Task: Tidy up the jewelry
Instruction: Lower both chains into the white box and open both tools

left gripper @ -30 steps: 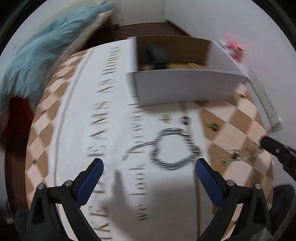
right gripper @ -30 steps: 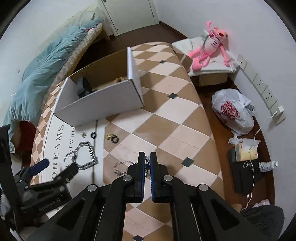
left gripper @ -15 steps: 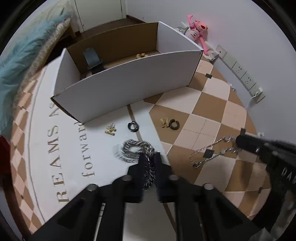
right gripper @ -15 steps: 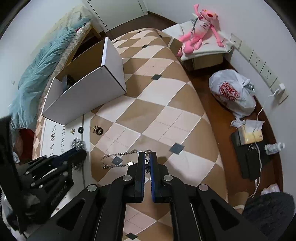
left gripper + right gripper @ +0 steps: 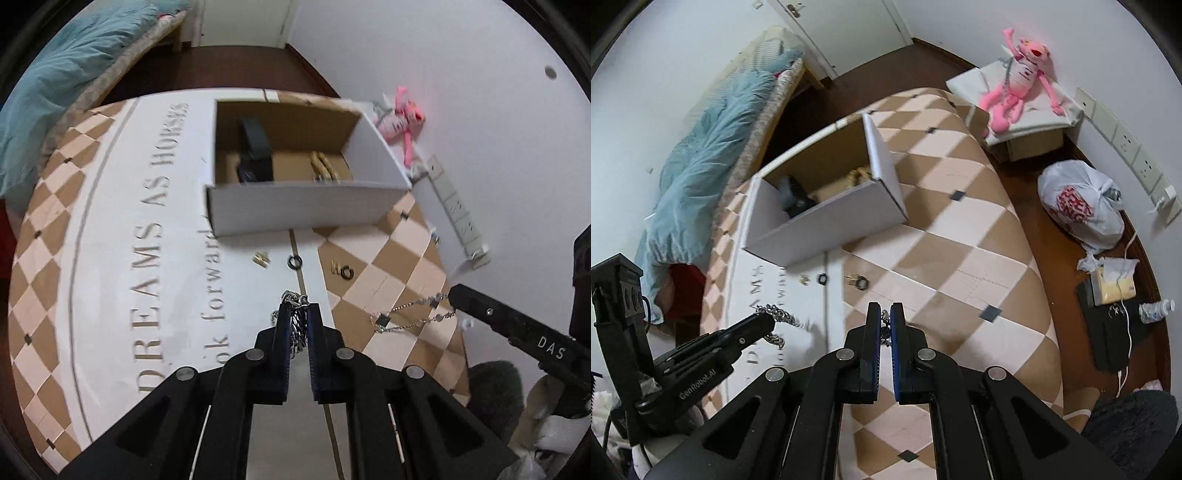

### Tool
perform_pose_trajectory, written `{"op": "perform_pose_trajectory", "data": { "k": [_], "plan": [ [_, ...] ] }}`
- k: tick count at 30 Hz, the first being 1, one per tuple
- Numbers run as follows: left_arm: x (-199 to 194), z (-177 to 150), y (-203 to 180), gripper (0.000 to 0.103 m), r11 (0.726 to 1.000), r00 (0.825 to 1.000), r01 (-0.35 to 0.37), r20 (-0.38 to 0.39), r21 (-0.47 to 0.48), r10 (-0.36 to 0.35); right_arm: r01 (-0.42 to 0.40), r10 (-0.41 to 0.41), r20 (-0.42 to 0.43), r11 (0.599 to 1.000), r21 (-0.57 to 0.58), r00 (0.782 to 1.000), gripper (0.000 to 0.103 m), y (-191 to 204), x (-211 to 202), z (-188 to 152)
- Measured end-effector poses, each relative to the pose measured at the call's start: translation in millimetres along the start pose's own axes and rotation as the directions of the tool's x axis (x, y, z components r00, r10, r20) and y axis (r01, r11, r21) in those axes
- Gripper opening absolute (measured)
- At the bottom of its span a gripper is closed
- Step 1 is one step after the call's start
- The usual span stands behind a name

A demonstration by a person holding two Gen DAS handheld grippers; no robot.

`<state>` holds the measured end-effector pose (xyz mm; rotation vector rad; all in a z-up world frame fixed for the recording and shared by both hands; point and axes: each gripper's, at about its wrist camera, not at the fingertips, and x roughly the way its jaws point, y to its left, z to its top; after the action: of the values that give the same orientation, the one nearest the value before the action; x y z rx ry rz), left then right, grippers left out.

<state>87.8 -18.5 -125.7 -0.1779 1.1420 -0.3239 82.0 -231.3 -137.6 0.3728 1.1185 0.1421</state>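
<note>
My left gripper (image 5: 298,308) is shut on a thick silver chain (image 5: 298,325), held above the table; the chain also hangs from its tip in the right wrist view (image 5: 775,319). My right gripper (image 5: 885,309) is shut on a thin silver necklace (image 5: 885,328), which dangles from its tip in the left wrist view (image 5: 410,314). An open white cardboard box (image 5: 306,206) stands beyond, with a black item (image 5: 255,155) and a gold piece (image 5: 323,170) inside. Small rings (image 5: 295,262) and gold earrings (image 5: 260,258) lie on the tablecloth in front of the box.
The table has a checked cloth with white lettering (image 5: 147,258). A bed with a teal blanket (image 5: 705,162) is to the left. A pink plush toy (image 5: 1015,81), a white plastic bag (image 5: 1082,206) and a tissue box (image 5: 1115,280) are on the right.
My left gripper closed on the thick chain and lifted it off the cloth. My right gripper raised the thin necklace from the table. Both views swung toward the box.
</note>
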Motion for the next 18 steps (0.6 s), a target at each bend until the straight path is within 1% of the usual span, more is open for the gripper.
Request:
{"op": "perform_pose_trajectory", "data": {
  "k": [5, 9, 12, 14, 16, 17, 18],
  "plan": [
    [-24, 12, -3, 0.006, 1.0, 0.998, 0.023, 0.055, -0.012, -0.022, -0.049, 0.05, 0.02, 0.998, -0.034, 0.999, 0.005, 18, -17, 11],
    [-45, 31, -9, 0.006, 0.998, 0.994, 0.059, 0.096, -0.004, -0.058, -0.087, 0.091, 0.046, 0.993, -0.074, 0.995, 0.005, 35, -36, 32],
    [-63, 54, -16, 0.006, 0.996, 0.987, 0.086, 0.135, 0.014, -0.087, -0.104, 0.112, 0.068, 0.988, -0.111, 0.991, 0.005, 51, -49, 55],
    [-70, 72, -18, 0.006, 0.996, 0.984, 0.091, 0.153, 0.025, -0.094, -0.11, 0.121, 0.077, 0.984, -0.138, 0.99, 0.005, 63, -54, 71],
    [-69, 92, -19, 0.006, 0.995, 0.983, 0.098, 0.151, 0.035, -0.102, -0.106, 0.121, 0.081, 0.98, -0.17, 0.989, 0.005, 75, -55, 89],
    [-67, 96, -18, 0.006, 0.995, 0.984, 0.1, 0.148, 0.031, -0.103, -0.101, 0.118, 0.081, 0.978, -0.183, 0.99, 0.005, 81, -53, 98],
    [-61, 107, -16, 0.006, 0.994, 0.985, 0.106, 0.134, 0.024, -0.108, -0.098, 0.114, 0.076, 0.976, -0.192, 0.991, 0.005, 85, -49, 106]
  ]
}}
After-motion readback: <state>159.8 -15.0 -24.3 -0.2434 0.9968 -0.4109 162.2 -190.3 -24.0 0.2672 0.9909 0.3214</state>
